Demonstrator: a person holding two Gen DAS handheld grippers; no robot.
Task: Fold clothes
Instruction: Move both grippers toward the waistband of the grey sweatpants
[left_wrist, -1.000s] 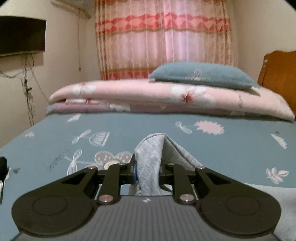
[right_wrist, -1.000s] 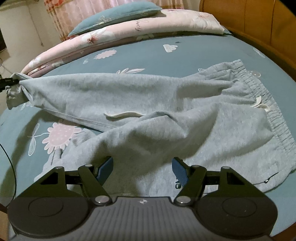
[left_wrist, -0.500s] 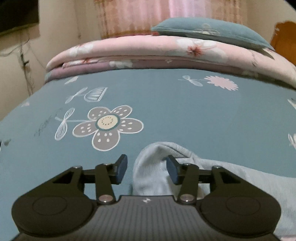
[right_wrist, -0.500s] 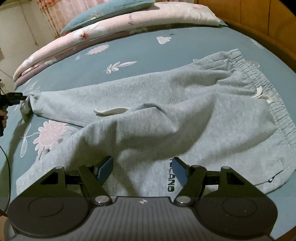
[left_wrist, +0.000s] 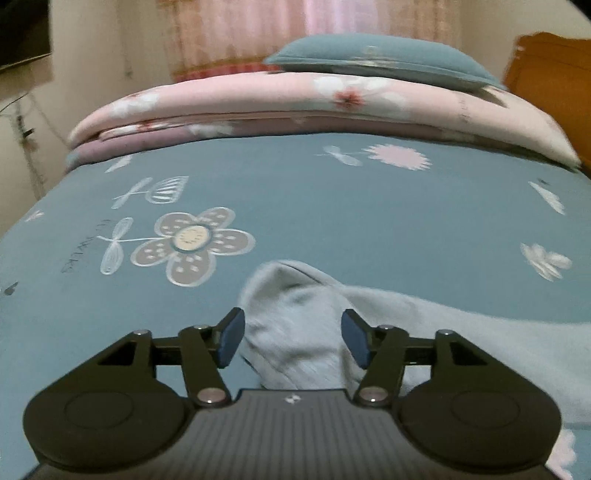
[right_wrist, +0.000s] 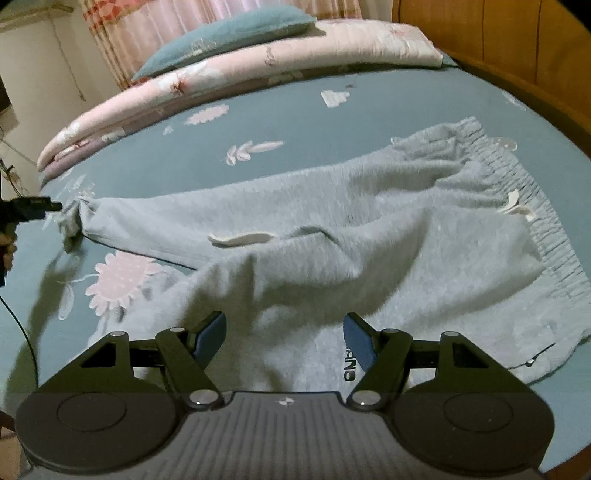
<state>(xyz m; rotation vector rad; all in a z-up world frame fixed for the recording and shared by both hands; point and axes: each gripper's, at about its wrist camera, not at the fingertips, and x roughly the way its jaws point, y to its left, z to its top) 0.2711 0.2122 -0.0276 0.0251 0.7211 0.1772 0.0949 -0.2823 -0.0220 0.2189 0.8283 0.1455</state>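
Grey sweatpants (right_wrist: 369, 240) lie spread across the blue flowered bedsheet (right_wrist: 295, 122), with the elastic waistband (right_wrist: 535, 221) at the right and one leg stretched to the left. That leg's cuff (left_wrist: 291, 314) rests on the sheet between the jaws of my left gripper (left_wrist: 293, 341). Those jaws are opening and their blue pads stand off the cloth. In the right wrist view the left gripper (right_wrist: 55, 206) shows at the far left by the cuff (right_wrist: 74, 221). My right gripper (right_wrist: 284, 339) hovers open above the nearer leg, with nothing between its pads.
A folded pink quilt (left_wrist: 295, 107) with a blue pillow (left_wrist: 376, 62) on it lies across the far side of the bed. A wooden headboard (right_wrist: 498, 48) runs along the right. A curtain (left_wrist: 295, 33) and a wall with cables (left_wrist: 22, 129) stand behind.
The left jaws opened and let go of the leg cuff, which dropped onto the sheet. The left gripper tipped downward. The stretched leg settled flat. The right gripper stayed put.
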